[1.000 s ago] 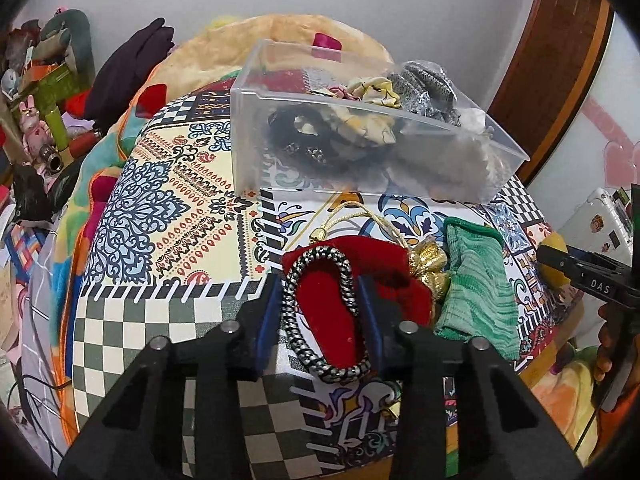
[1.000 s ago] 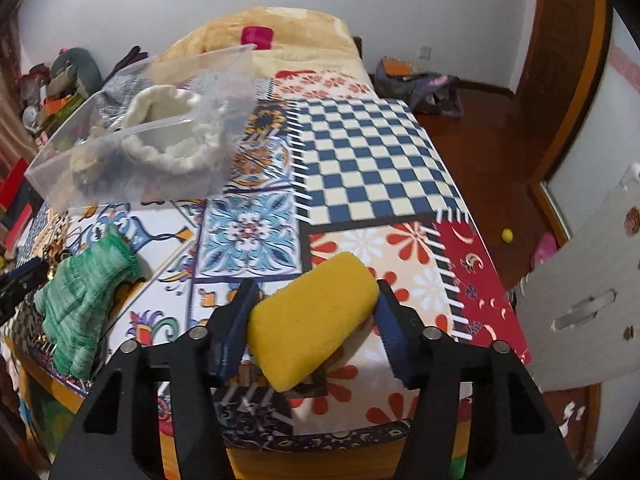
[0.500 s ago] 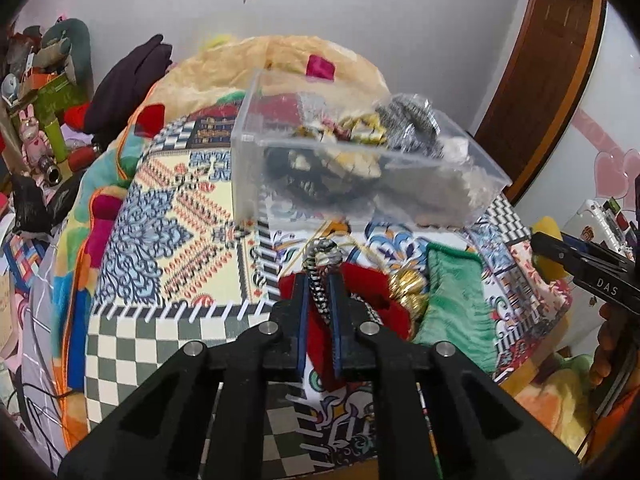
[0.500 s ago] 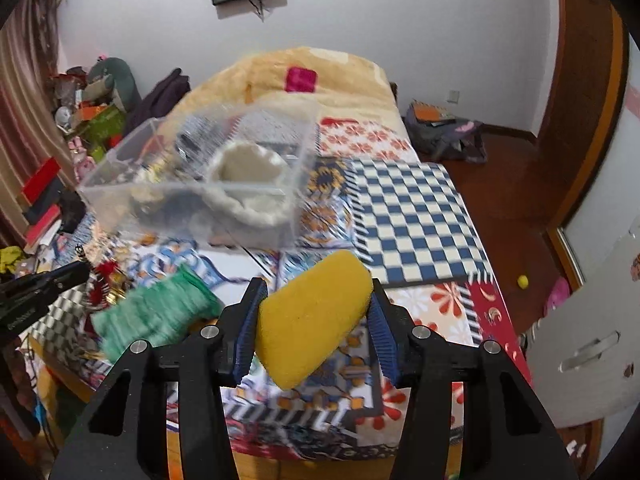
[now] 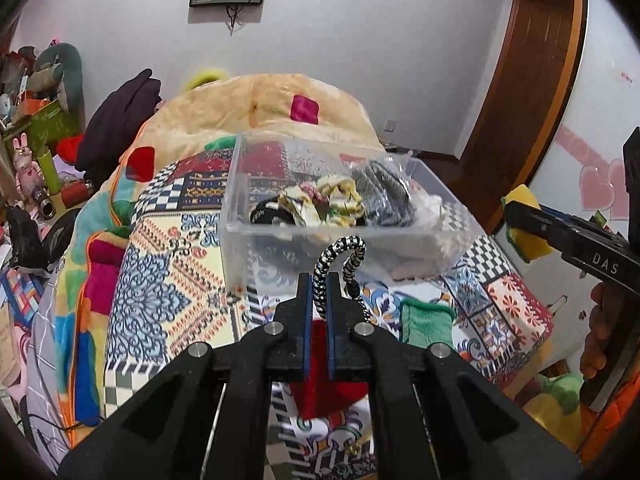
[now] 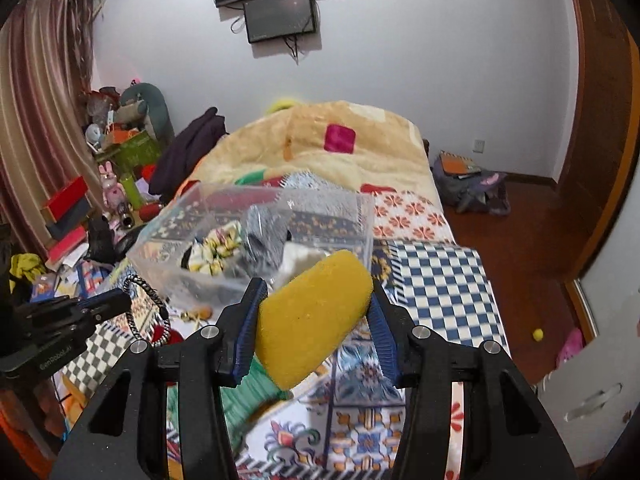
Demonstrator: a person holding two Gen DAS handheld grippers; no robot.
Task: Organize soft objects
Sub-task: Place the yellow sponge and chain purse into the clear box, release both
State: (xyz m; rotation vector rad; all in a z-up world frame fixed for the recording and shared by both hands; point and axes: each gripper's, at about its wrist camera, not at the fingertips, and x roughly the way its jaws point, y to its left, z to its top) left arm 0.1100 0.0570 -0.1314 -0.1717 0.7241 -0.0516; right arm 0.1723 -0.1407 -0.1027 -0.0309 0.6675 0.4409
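My left gripper (image 5: 318, 280) is shut on a black-and-white braided band (image 5: 340, 252) and holds it in the air just in front of the clear plastic bin (image 5: 240, 208). The bin holds scrunchies and other soft items. My right gripper (image 6: 314, 300) is shut on a yellow sponge (image 6: 312, 316), lifted above the bed near the bin (image 6: 364, 216). The sponge also shows at the right of the left wrist view (image 5: 524, 216). A red pouch (image 5: 332, 392) and a green cloth (image 5: 426, 324) lie on the patterned bedspread (image 5: 160, 280) below.
A beige quilt (image 5: 260, 108) is piled behind the bin. Clutter, toys and boxes (image 6: 120, 168) stand left of the bed. A bag (image 6: 472, 192) lies on the wooden floor to the right, by the door (image 6: 596, 120).
My left gripper closed on the braided band and lifted it off the red pouch toward the bin. My right gripper lifted the yellow sponge off the bedspread and moved toward the bin.
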